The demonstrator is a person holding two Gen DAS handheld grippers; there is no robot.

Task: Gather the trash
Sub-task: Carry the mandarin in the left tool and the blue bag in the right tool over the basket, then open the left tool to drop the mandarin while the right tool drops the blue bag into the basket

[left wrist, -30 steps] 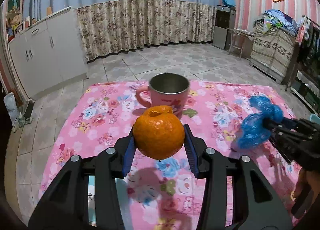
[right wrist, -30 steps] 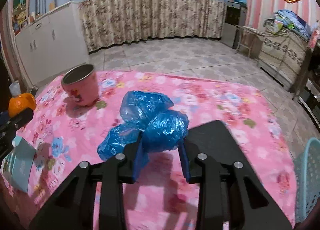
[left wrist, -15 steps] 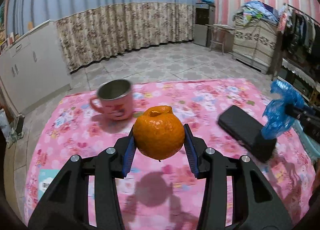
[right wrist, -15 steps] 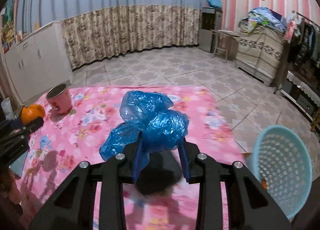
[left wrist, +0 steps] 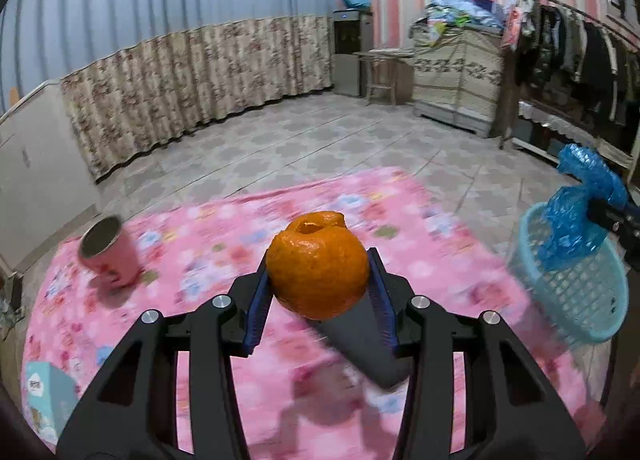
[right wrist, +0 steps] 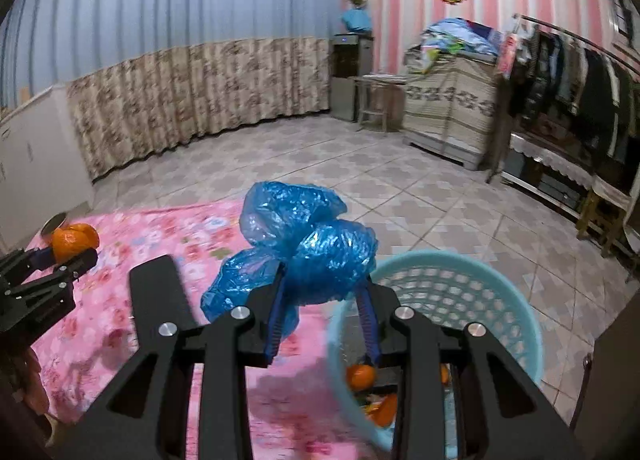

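The left gripper [left wrist: 318, 292] is clamped on an orange peel [left wrist: 318, 264], a hollow orange shell with a torn opening at its top; the blue pads press its two sides and it hangs above the bench [left wrist: 224, 227], which wears a pink flowered cloth. The cloth's pattern is smeared by blur in both views, so its details are hard to read. Below the peel lies a flat black object [left wrist: 362, 344]; its near part is covered by the gripper's frame and blurred, and what it is cannot be told. A pink mug [left wrist: 109, 254] with a metal inside stands toward the bench's far left, also blurred. A light blue box [left wrist: 46, 400] sits at the near left corner, cut off by the picture's edge.

The right gripper [right wrist: 322, 314] is clamped on a crumpled blue plastic bag [right wrist: 308, 248], whose bulk bulges above and to the left of the pads. It hangs at the bench's edge, partly over a pale blue basket [right wrist: 460, 288] that stands just beside the bench on the tiled floor. Inside the basket, orange scraps [right wrist: 366, 384] show between the gripper's arms; most of the basket's contents are hidden behind the frame. In the left wrist view only the tips of the right gripper show, at the right edge.
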